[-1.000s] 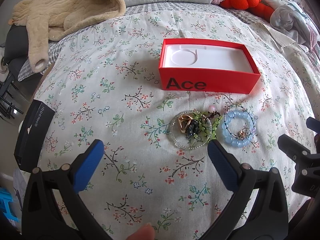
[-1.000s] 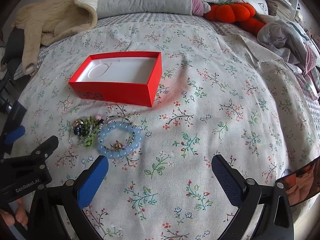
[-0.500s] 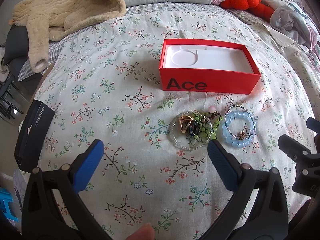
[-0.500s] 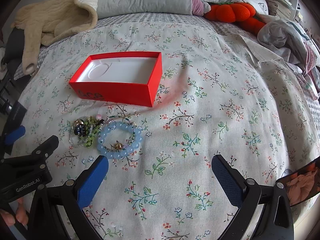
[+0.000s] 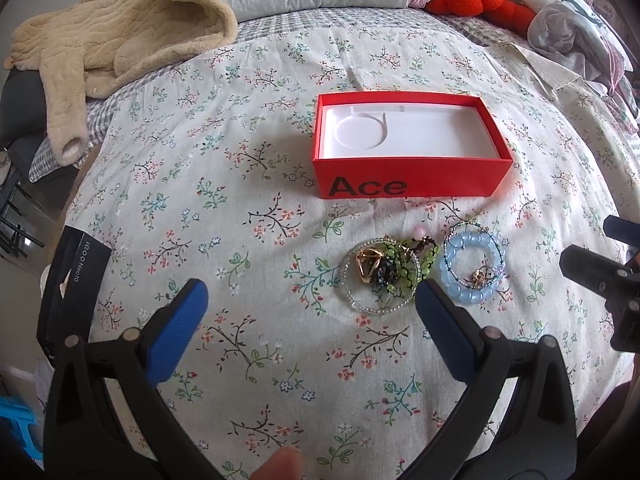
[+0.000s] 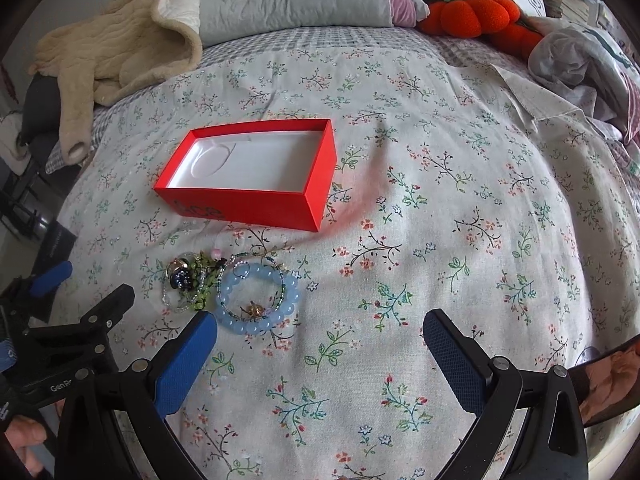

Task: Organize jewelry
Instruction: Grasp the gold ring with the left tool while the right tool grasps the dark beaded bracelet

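Nearest the cameras, the left hand-held gripper (image 5: 308,300) hangs over the bed (image 5: 248,184) with its blue pads wide apart and nothing between them; the right hand-held gripper (image 6: 320,332) is likewise spread and empty, just right of the jewelry.

Just beyond the pads lies the jewelry itself, all of it on the floral sheet and none yet in the box. A clear bead bracelet (image 5: 380,276) rings a tangle of a gold piece, dark beads and a green beaded strand (image 5: 404,264), and the pale blue bead bracelet (image 5: 472,268) sits touching or nearly touching it on the right, with a thin seed-bead loop and a small gold ring inside it.

This knot is the main risk. A pinch on one strand would likely drag its neighbours along, and something could drop off on the way across. I cannot tell whether the green strand is actually threaded through the clear bracelet or merely lies on it. The soft, yielding sheet is a second hazard: pads pressing down may catch fabric with the beads, or let round beads roll out of a shallow grip.

Farther back stands the open red box (image 5: 408,184), its white insert empty. It is light cardboard on bedding, so a nudge to its wall could tip or shift it.
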The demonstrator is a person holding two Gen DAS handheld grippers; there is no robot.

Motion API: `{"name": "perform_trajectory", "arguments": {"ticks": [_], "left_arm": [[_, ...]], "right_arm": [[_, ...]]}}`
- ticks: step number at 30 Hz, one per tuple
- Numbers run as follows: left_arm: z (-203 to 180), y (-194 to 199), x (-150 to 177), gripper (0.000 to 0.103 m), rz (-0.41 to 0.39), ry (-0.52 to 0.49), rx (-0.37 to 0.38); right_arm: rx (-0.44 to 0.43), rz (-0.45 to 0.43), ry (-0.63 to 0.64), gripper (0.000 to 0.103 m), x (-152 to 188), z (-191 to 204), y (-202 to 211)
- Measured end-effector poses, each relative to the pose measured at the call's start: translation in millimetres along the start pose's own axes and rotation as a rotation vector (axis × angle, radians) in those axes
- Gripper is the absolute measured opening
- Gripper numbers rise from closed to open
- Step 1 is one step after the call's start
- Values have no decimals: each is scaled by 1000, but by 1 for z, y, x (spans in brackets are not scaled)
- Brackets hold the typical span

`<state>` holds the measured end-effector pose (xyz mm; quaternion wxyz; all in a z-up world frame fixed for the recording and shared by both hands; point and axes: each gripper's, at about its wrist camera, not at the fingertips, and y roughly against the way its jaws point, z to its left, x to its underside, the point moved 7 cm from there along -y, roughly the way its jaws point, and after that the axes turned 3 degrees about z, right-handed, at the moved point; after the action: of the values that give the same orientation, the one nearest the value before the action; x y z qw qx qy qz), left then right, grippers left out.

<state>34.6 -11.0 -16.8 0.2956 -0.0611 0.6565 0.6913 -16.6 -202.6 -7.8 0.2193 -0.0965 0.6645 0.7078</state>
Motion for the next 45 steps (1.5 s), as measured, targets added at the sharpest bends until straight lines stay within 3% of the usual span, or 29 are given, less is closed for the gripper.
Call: {"name": "perform_trajectory", "arguments": {"ticks": [6,12,17,21,24,27,34,37,38,39,45], "left_arm": [[6,-17,-20,101,69,11,92],[13,-59,-7,67,185,201,380],[5,-71,-6,42,199,206,460],[-12,-71,-10,36,212,183,524],[-23,-71,-11,35,219,156,532],[-25,-76,-11,23,241,156,511],[-26,-85,-12,20,261,194,526],[-23,-84,-12,13,256,199,522],[-22,-83,-13,5,249,195,516],[-21,-82,-12,5,244,192,509],[-16,-77,-12,5,226,191,505]], "right_arm": [[-82,42,-15,99,-13,-4,-13],[-196,108,-61,75,-11,-4,-32],[-232,134,-65,53,-12,-1,-47],[-281,168,-96,39,-17,3,-60],[-290,194,-91,36,-17,10,-70],[-288,212,-86,32,-17,15,-78],[-257,235,-73,23,-16,17,-93],[-243,234,-65,18,-15,16,-96],[-243,229,-64,16,-15,16,-95],[-242,223,-60,8,-16,16,-94],[-254,196,-43,5,-17,23,-84]]}}
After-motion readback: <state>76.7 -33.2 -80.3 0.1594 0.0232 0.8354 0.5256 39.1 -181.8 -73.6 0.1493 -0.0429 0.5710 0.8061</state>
